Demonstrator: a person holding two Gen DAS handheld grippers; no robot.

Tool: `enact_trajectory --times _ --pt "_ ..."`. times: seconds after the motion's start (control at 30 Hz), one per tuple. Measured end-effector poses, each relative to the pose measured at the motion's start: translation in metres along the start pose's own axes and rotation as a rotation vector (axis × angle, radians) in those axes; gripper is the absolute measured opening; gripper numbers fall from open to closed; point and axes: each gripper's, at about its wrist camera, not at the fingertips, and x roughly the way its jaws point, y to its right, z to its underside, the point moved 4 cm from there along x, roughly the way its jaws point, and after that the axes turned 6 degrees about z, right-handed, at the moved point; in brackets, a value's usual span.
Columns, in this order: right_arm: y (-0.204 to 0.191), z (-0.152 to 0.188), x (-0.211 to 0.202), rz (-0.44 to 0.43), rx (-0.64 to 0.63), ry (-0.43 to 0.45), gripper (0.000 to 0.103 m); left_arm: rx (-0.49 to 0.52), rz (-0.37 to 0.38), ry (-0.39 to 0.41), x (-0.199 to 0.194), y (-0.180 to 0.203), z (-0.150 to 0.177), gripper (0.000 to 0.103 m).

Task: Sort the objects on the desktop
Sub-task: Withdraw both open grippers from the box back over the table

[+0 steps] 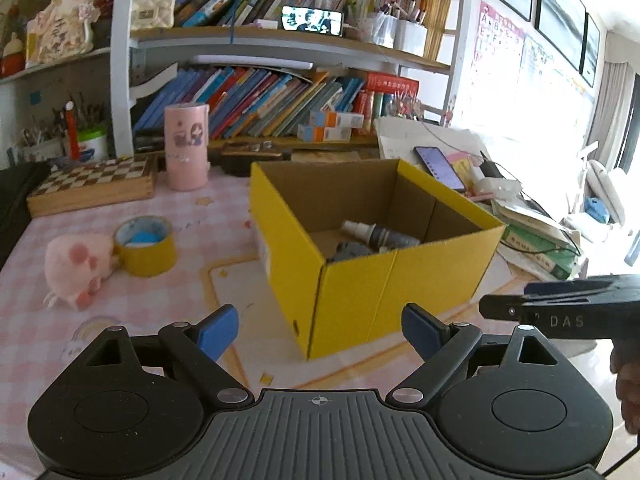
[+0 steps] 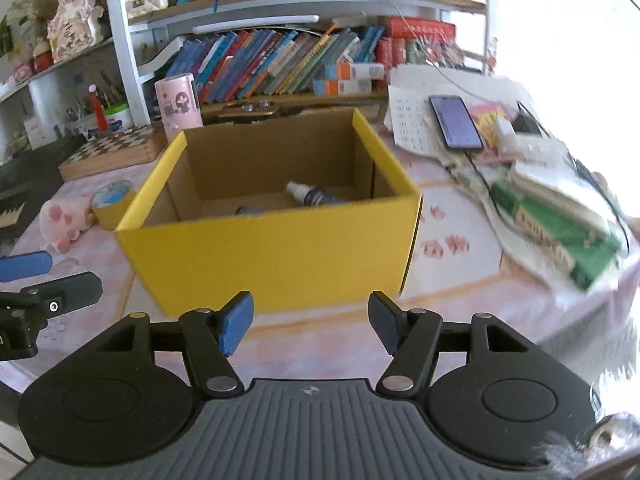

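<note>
Left wrist view: we hold both grippers empty, jaws apart, short of the box (image 1: 400, 280).

Tape (image 1: 145, 245) and pink plush (image 1: 76, 268) lie at ten o'clock from our left gripper (image 1: 320, 330), nearer it than the right gripper (image 2: 310, 322); a spray bottle (image 1: 380, 234) lies in the box, long axis toward three o'clock. "DAS" shows on the right tool.
</note>
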Motion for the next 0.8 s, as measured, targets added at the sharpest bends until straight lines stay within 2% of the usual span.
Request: enact_trajectory --times 0.23,0.57,0.8 --pt "-0.032 0.034 -0.027 0.013 0.036 -0.016 0.065 0.036 -0.021 -0.029 -0.027 -0.013 0.022 0.095" --pt "-0.085 0.068 -0.053 -0.023 -0.023 -0.041 0.076 0.056 -0.077 -0.07 -0.063 -0.033 0.049 0.1" --pt "-0.118 0.08 -0.061 -0.066 -0.072 -0.055 0.077 0.038 -0.107 -0.078 -0.083 -0.051 0.061 0.101"
